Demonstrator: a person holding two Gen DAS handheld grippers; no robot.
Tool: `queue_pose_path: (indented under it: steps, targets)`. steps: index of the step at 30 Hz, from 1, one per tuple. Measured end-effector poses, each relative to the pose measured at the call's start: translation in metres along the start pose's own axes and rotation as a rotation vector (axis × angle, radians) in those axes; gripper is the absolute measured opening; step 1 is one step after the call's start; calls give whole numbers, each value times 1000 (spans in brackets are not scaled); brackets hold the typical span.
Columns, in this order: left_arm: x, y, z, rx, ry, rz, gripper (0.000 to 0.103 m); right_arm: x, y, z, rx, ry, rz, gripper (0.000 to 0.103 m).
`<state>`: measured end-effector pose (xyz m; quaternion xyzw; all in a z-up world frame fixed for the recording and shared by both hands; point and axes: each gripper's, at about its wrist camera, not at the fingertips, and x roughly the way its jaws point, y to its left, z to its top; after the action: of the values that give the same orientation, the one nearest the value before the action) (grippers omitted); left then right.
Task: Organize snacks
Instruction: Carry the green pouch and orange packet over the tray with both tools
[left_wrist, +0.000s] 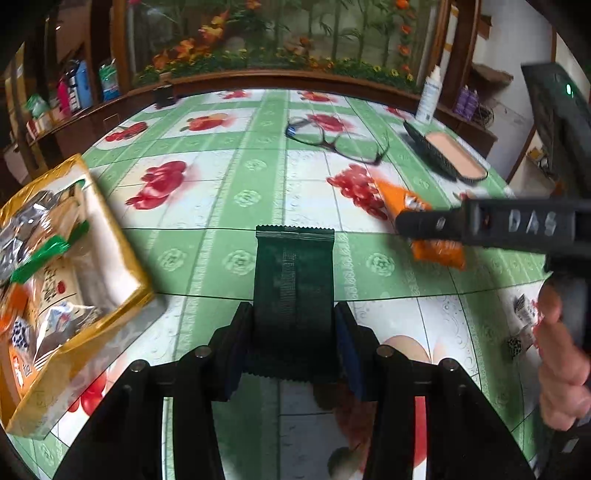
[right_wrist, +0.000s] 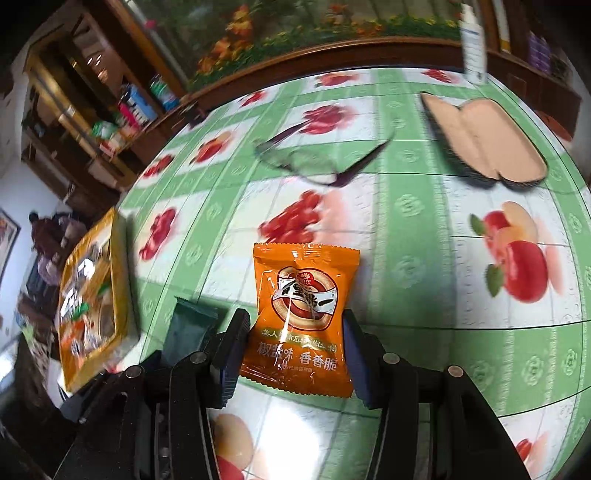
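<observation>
A dark green snack packet (left_wrist: 294, 266) sits between the pads of my left gripper (left_wrist: 293, 310), which is shut on it; the packet's near edge hangs just above the tablecloth. My right gripper (right_wrist: 295, 317) is shut on an orange snack packet (right_wrist: 303, 295) with a round red-and-white logo, held a little above the table. In the left wrist view that orange packet (left_wrist: 439, 253) shows at the right, under the black right gripper. A gold cardboard box (left_wrist: 81, 373) with several wrapped snacks inside lies at the table's left side (right_wrist: 120, 266). The green packet (right_wrist: 188, 328) also appears left of the orange one.
A pair of dark-framed glasses (left_wrist: 332, 140) lies mid-table, with an open glasses case (left_wrist: 450, 158) and a white bottle (left_wrist: 428, 99) at the far right. A person's hand (left_wrist: 561, 354) grips the right tool. One small packet (left_wrist: 524, 314) lies near that hand. Wooden shelves line the back.
</observation>
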<state>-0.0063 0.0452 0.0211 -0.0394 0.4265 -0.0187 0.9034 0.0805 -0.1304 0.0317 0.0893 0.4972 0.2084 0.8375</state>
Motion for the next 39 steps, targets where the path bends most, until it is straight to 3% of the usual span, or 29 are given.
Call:
queue_pose_path:
  steps: [4,10,16,21,39]
  targets:
    - [-10,10,1,-58,-69,-23,44,2,12,-8,-38,-9,-16,53]
    - [-29,7,5,-63,-187,10,44,-7,16,-9,-60,-54,-24,53]
    - [-44,8,7,-46,-309,131,44,-16,28,-11,-100,-97,-13,53]
    - [-44,11,7,-52,-328,191,44,-28,41,-17,-152,-148,-8,53]
    - [-44,8,5,-37,-331,202,44,-22,42,-18,-165,-142,-26,53]
